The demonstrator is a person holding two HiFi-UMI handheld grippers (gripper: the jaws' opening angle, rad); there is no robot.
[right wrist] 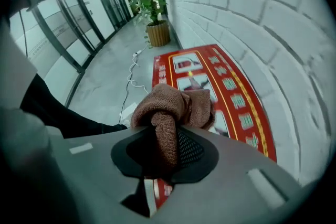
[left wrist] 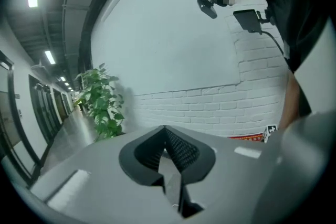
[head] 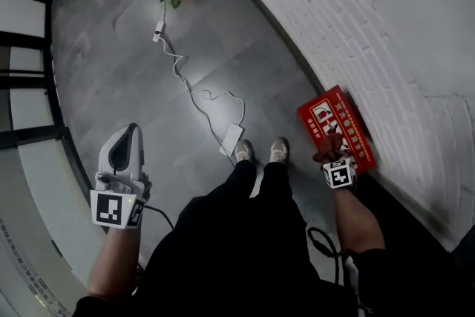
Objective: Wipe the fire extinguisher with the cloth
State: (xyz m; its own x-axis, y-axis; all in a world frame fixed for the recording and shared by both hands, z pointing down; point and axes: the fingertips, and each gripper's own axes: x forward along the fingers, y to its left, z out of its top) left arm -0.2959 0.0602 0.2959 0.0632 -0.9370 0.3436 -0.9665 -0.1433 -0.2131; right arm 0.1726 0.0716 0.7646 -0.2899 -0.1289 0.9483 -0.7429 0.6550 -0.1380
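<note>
Head view: the red fire extinguisher box lay flat on the grey floor, tight against the white brick wall. The right gripper pointed steeply down over the box's near end with a brown cloth at its tip. The left gripper was held well apart from the box. A white cable ran across the floor to just beside the shoes. Left gripper view: left gripper jaws clenched together on nothing, facing the wall and a plant. Right gripper view: right gripper jaws grasping a fold of the cloth, the rest bunched into a ball over the box lid. Whether cloth touched lid: could not tell. No bare cylinder was seen, only the box. Risks, as judged: only one fold was pinched, so drag across the lid could pull the cloth free. The tight ball would wipe a narrow strip. Pressing too steeply could put hard jaw tips on the lid. The cable was a trip hazard.
</note>
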